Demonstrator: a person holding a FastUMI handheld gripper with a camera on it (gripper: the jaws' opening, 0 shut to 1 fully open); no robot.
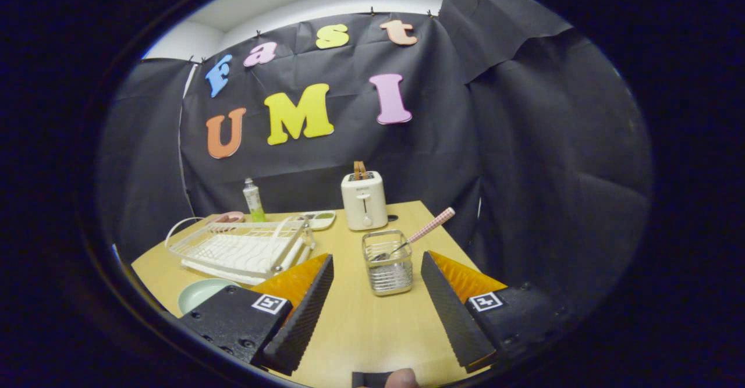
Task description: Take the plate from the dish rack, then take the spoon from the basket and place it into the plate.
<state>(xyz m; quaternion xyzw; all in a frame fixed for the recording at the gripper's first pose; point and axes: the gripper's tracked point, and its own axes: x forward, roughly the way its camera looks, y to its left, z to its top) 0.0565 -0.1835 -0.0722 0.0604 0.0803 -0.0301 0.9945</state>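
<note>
My gripper (377, 259) is open above the wooden table (355, 324), nothing between its fingers. Just ahead of the fingertips stands a small wire basket (388, 263). A spoon (420, 234) with a pink checked handle leans out of it toward the right. A pale green plate (201, 292) lies flat on the table beside my left finger (302, 312), in front of the white dish rack (241, 248). The rack holds no plate that I can see.
A cream toaster (364, 200) with bread in its slots stands at the table's back edge. A small tray (320, 220) and a green-and-white tube (252, 200) sit behind the rack. A fingertip (401, 378) shows at the gripper's base.
</note>
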